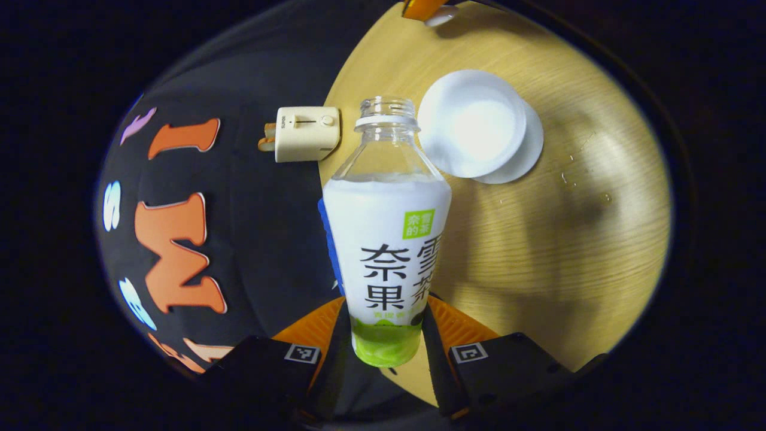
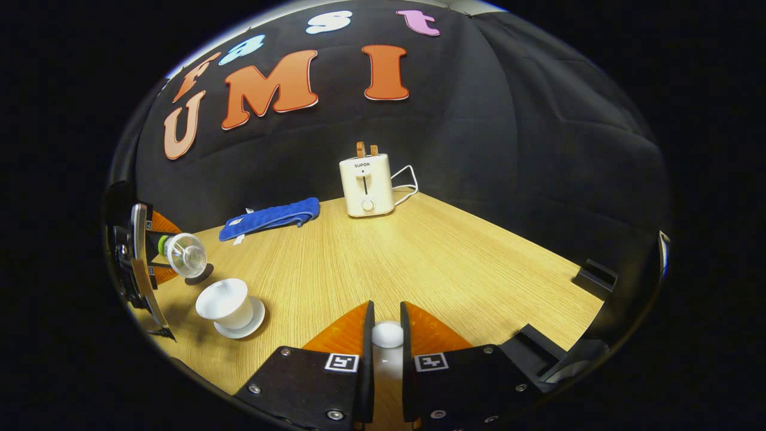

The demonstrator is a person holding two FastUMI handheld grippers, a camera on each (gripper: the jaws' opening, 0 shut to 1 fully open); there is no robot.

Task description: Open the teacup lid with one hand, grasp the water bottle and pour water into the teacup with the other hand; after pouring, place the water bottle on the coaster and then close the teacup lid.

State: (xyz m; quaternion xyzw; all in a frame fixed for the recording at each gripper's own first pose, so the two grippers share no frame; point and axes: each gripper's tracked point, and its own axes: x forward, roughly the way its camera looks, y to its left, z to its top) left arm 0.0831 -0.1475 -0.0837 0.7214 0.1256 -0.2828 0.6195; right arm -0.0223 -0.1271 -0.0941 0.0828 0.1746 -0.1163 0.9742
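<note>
In the left gripper view my left gripper (image 1: 386, 314) is shut on the water bottle (image 1: 389, 239), an uncapped clear bottle with a white and green label. It is tipped over, mouth close to the open white teacup (image 1: 471, 123) on its saucer (image 1: 526, 157). The right gripper view has the bottle (image 2: 184, 254) at far left, held in the left gripper (image 2: 140, 263) above a dark coaster (image 2: 202, 276), beside the teacup (image 2: 223, 301). My right gripper (image 2: 387, 335) is shut on the white teacup lid (image 2: 388, 334), held above the table away from the cup.
A cream toaster (image 2: 365, 185) with its white cord stands at the back of the wooden table (image 2: 419, 257). A blue cloth (image 2: 272, 218) lies to its left. A few water drops (image 1: 568, 173) sit on the wood near the saucer.
</note>
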